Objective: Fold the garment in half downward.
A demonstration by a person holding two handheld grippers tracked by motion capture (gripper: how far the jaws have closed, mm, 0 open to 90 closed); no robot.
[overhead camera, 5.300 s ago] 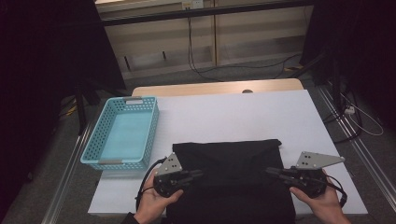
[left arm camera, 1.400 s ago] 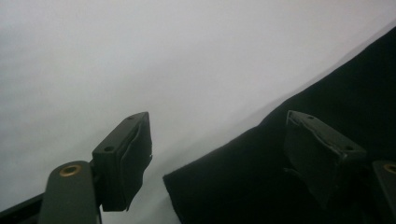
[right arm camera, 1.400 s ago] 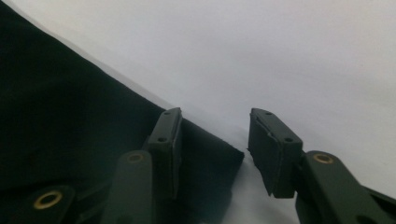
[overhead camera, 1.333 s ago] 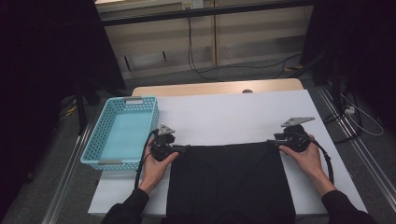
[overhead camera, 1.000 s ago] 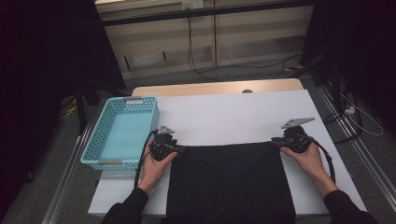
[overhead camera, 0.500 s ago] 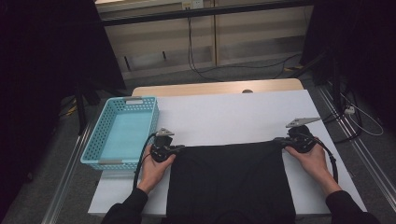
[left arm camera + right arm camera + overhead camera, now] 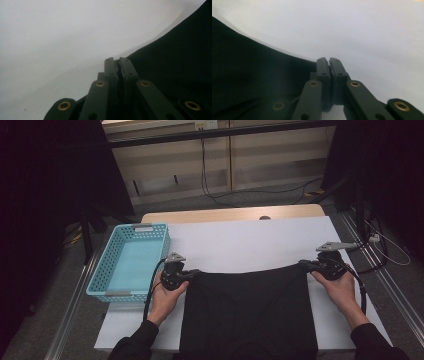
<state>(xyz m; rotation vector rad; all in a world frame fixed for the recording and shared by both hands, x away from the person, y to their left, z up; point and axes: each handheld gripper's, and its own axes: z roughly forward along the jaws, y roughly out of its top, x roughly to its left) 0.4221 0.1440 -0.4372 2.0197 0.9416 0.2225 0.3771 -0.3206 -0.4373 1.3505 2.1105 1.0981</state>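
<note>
black cloth stretched between two tools on the bench

the black cloth [image 7: 247,312] lies flat on the white bench [image 7: 240,240], its near part running off the front edge toward the person. the left tool [image 7: 194,273] is clenched on the cloth's far left corner, and in the left gripper view [image 7: 119,65] its jaws are pressed together with fabric between them. the right tool [image 7: 303,263] grips the far right corner, jaws likewise closed on the edge [image 7: 329,65]. the far hem sags slightly between them. a light blue basket [image 7: 107,270] sits at the bench's left edge, just beside the left hand [image 7: 167,295].
</note>
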